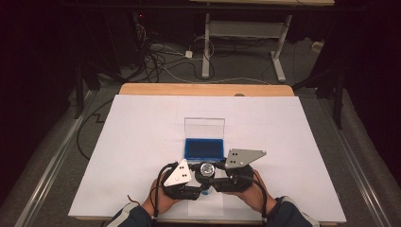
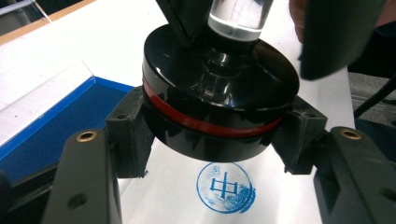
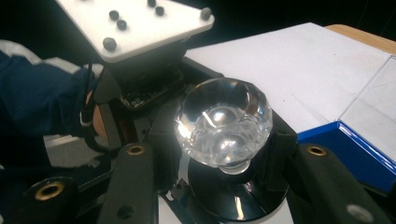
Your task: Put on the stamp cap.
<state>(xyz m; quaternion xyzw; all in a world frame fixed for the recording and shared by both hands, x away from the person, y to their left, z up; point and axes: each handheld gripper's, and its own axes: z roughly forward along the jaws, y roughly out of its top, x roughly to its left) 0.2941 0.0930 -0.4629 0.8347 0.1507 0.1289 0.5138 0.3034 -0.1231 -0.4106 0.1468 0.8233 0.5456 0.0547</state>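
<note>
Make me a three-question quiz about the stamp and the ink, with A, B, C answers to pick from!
1. Where is the ink pad?
A. Just behind the stamp, farther from the person
B. On the floor
C. At the left edge of the sheet

2. What colour is the printed mark on the paper?
A. Red
B. Blue
C. Green

3. What is the stamp doing?
A. Lying on its side
B. Sitting in the ink pad
C. Held above the paper over the mark

Answers:
1. A, in the high view the blue pad lies just beyond the grippers, its clear lid standing up.
2. B, the left gripper view shows a blue ring with a sign in it.
3. C, the left gripper clamps the black base, the right gripper clamps the clear knob, and the mark shows underneath.
</note>
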